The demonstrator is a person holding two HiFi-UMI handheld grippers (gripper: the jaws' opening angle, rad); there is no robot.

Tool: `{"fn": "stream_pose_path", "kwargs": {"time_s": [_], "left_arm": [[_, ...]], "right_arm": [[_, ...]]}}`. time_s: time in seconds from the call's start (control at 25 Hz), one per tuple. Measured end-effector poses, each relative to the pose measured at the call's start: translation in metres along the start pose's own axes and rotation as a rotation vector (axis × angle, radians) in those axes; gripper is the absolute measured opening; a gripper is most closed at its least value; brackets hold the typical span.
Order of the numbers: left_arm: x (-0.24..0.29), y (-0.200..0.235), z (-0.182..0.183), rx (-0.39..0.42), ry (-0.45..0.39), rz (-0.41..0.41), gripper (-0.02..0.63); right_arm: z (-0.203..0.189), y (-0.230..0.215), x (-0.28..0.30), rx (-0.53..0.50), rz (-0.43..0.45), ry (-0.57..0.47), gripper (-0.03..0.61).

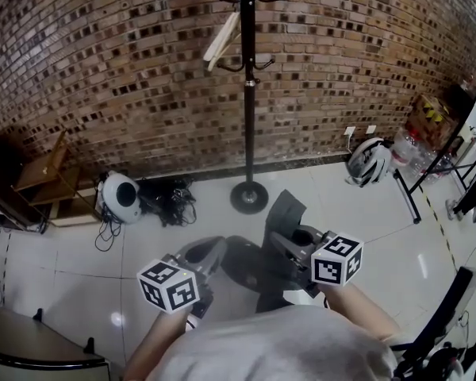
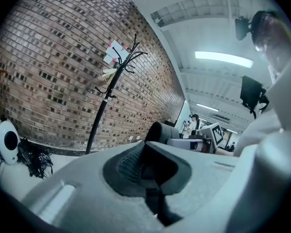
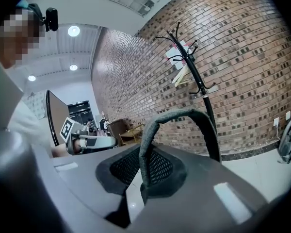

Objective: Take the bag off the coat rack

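Note:
The black coat rack (image 1: 248, 94) stands against the brick wall, with a cream item (image 1: 222, 38) hanging from its upper hooks. The dark grey felt bag (image 1: 250, 264) is off the rack, low between my two grippers. My right gripper (image 1: 289, 240) is shut on the bag's handle (image 3: 153, 130), which loops up past the jaws. My left gripper (image 1: 209, 252) is shut at the bag's left edge. In the left gripper view dark material fills the space between its pads (image 2: 131, 161). The rack's round base (image 1: 249, 197) sits just beyond the bag.
A white helmet (image 1: 369, 161) lies on the floor at the right beside a black metal frame (image 1: 408, 197). A white round device (image 1: 120, 197) and tangled cables (image 1: 170, 201) lie to the left of the base. A wooden stand (image 1: 44, 173) is far left, a desk corner (image 1: 32, 344) at bottom left.

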State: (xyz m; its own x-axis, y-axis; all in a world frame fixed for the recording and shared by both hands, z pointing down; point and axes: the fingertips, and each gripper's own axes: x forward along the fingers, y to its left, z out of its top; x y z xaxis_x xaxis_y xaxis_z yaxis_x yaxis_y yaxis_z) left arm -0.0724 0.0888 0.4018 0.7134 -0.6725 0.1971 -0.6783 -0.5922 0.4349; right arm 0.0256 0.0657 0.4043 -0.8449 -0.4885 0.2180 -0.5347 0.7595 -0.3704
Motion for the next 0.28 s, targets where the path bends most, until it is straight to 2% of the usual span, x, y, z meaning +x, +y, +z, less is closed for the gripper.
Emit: {"fn": "stream_pose_path", "kwargs": {"time_s": [0.12, 0.28], "left_arm": [[-0.001, 0.001, -0.002, -0.007, -0.001, 0.006, 0.0], [-0.02, 0.012, -0.006, -0.011, -0.01, 0.063, 0.0]], "right_arm": [[-0.004, 0.0, 0.003, 0.006, 0.011, 0.011, 0.023], [-0.01, 0.014, 0.023, 0.0, 0.077, 0.021, 0.023]]}}
